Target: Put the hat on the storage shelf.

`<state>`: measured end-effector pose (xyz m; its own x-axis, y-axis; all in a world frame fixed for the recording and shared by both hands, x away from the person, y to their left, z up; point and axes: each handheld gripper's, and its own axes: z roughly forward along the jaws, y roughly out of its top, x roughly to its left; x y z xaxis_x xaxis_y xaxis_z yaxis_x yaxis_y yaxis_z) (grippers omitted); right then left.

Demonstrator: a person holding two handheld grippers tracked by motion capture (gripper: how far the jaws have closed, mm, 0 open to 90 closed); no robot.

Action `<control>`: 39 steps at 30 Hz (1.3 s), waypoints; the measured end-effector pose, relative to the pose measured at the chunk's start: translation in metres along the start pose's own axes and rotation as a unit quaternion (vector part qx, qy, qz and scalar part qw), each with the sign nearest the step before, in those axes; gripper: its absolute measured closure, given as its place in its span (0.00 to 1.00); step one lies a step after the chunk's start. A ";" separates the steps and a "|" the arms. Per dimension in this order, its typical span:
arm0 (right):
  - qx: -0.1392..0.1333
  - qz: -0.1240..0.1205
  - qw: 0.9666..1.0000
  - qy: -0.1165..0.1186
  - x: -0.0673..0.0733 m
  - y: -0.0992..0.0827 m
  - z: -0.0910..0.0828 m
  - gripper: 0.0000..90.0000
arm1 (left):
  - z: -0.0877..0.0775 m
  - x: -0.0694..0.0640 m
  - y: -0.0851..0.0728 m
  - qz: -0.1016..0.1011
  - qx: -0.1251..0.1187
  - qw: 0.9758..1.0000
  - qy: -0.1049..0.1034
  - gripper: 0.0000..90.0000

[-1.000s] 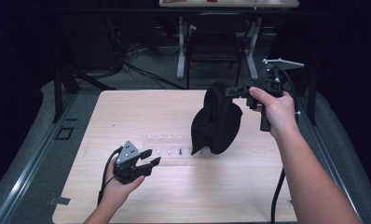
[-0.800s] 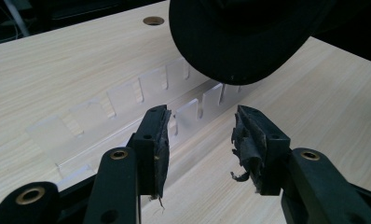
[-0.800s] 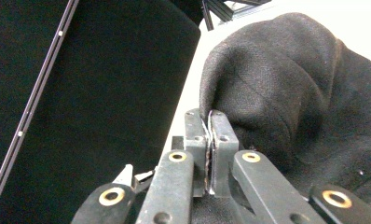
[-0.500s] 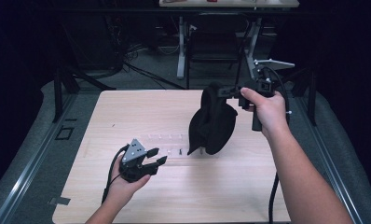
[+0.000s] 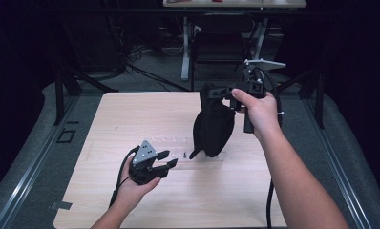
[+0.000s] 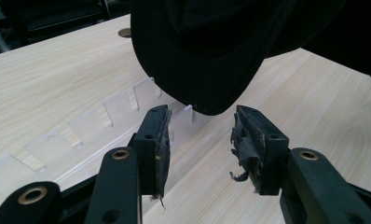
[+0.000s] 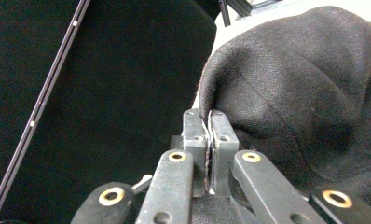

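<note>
Nearest the person, the left gripper (image 5: 168, 160) is held low over the wooden table (image 5: 131, 114), its jaws parted wide with nothing between them. Just beyond its tips, the brim of a black cap (image 5: 213, 125) hangs above a clear plastic strip (image 6: 104, 116) lying on the table. Farther off, the cap is suspended by its upper edge, which is pinched between the closed jaws of the right gripper (image 5: 224, 90), raised above the table.

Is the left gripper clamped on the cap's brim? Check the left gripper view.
No: the left gripper stands open, and the black cap's brim hangs just beyond its pads, untouched.
</note>
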<state>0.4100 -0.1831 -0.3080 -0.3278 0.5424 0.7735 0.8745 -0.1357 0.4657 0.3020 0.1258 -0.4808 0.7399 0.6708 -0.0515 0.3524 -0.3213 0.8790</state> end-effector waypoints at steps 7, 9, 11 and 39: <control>0.001 -0.001 1.000 0.007 0.004 -0.001 0.009 0.98 | 0.010 -0.004 0.005 0.000 0.002 1.000 -0.011 0.62; 0.004 -0.001 1.000 0.007 0.005 -0.002 0.011 0.98 | 0.014 -0.006 0.008 -0.001 0.002 1.000 -0.013 0.62; 0.002 -0.001 1.000 0.010 0.006 -0.002 0.013 0.98 | 0.018 -0.008 0.011 -0.005 0.001 1.000 -0.019 0.62; 0.005 -0.002 0.999 0.039 0.012 -0.007 0.029 0.95 | 0.047 -0.026 0.019 0.069 0.010 0.998 -0.003 0.94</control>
<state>0.4102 -0.1518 -0.3149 -0.3575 0.4773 0.8027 0.8763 -0.1257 0.4650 0.3164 0.0704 -0.4848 0.7854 0.6155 0.0658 0.2590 -0.4233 0.8682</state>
